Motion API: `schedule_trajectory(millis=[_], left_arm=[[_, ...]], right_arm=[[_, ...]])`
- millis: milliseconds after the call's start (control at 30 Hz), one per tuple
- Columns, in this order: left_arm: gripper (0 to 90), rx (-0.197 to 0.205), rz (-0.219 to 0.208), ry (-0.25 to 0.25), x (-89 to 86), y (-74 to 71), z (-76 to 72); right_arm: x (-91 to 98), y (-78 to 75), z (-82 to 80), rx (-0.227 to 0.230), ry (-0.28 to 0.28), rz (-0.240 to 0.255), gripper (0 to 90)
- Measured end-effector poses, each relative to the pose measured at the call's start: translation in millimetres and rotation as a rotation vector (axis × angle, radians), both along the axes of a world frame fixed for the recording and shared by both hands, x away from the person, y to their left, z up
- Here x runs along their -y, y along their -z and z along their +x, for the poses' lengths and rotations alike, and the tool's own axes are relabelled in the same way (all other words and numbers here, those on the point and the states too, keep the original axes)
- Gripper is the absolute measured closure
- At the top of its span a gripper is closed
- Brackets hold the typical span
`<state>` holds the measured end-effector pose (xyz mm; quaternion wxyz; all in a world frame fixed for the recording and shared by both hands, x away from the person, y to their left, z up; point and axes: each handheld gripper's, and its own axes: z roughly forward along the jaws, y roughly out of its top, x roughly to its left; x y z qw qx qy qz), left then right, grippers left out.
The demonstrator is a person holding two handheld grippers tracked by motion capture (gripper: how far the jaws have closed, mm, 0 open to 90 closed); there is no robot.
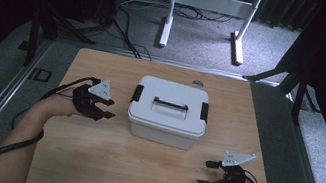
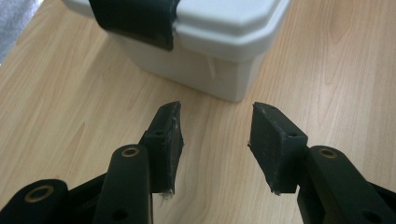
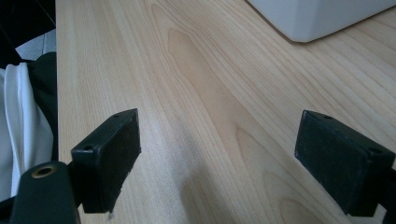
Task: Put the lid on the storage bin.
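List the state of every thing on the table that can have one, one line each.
white box: lid on, upright on the table.
left latch: down, clamped over the lid edge.
right latch: down, clamped.
lid handle: folded flat on the lid.
left gripper: fingers apart, nothing between them, short of the box.
right gripper: fingers wide apart, empty, over bare table.
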<state>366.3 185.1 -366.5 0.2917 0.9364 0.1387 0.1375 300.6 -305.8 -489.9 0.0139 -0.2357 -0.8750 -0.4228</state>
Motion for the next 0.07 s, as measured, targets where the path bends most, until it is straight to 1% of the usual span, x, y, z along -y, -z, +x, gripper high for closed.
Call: schedule_trajectory(millis=[67], left_arm=[[53.4, -0.002, 0.004, 0.001, -1.2, 0.8, -0.2]], right_arm=[[0.1, 0.2, 0.0, -0.001, 0.000, -0.001, 13.6]])
